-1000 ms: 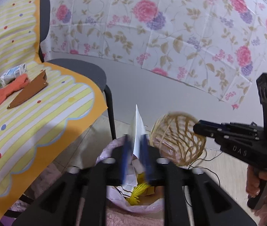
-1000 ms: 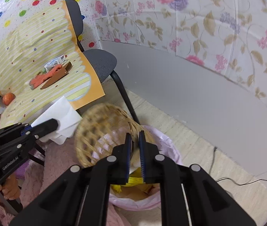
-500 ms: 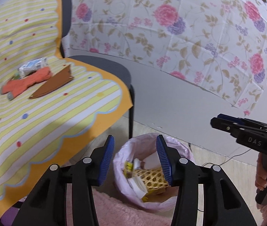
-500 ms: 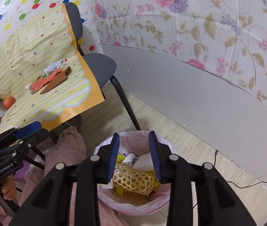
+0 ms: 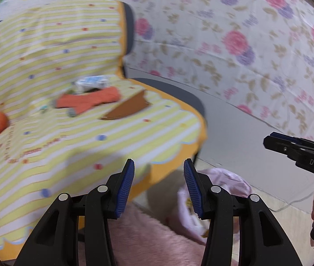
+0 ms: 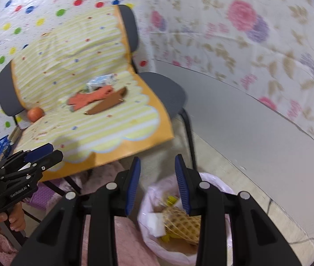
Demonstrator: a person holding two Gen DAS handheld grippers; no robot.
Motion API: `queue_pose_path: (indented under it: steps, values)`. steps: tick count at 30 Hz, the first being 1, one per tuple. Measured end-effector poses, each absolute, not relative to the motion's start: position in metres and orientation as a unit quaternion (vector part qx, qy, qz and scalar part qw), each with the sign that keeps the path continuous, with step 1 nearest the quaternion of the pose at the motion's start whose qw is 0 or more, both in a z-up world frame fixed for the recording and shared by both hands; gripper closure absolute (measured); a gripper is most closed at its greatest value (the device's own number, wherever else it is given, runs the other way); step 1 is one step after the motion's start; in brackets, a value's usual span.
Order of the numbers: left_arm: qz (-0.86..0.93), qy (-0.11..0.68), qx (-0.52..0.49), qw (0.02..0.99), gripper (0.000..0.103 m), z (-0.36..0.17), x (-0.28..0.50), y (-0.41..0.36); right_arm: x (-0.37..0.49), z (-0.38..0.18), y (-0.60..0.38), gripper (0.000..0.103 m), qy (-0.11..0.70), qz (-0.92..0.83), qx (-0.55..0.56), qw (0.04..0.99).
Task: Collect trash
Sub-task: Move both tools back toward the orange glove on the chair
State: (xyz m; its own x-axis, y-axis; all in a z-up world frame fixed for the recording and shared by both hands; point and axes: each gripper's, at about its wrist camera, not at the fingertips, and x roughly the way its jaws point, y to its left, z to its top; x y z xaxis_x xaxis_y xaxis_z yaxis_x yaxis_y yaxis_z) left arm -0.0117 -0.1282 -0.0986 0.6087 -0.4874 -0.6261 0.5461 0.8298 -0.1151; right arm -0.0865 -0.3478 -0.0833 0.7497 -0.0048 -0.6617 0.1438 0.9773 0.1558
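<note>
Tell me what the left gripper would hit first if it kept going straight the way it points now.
Probably the front edge of the striped yellow mat draped over the chair: it fills the gap between the open, empty left gripper. Depth is unclear; it might pass below toward the floor.

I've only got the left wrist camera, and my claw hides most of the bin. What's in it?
Observer: A woven basket lies on top inside the bin.
Operator: Anything else in there?
Observer: A white wad sits left of the basket, with yellow scraps behind them.
Operator: Is the right claw carrying anything?
Observer: No, the right claw is open over the bin with nothing between its jaws.
</note>
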Motion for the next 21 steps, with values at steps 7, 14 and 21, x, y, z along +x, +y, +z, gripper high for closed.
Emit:
queue_pose_path:
  steps: [7, 14, 21]
  values:
    - [-0.219, 0.331, 0.025, 0.918, 0.055, -0.088, 0.012, -0.078, -0.044, -0.073, -0.319, 0.067, 0.339, 0.002, 0.075, 0.938]
    - [-0.150, 0.327, 0.003, 0.933, 0.043, -0.082, 0.048, -0.033, 0.005, -0.071, -0.301, 0.054, 0.331, 0.025, 0.054, 0.942]
    - [-0.132, 0.324, 0.004, 0.937, 0.038, -0.082, 0.089, -0.028, 0.055, -0.081, -0.299, 0.051, 0.343, 0.027, 0.052, 0.937]
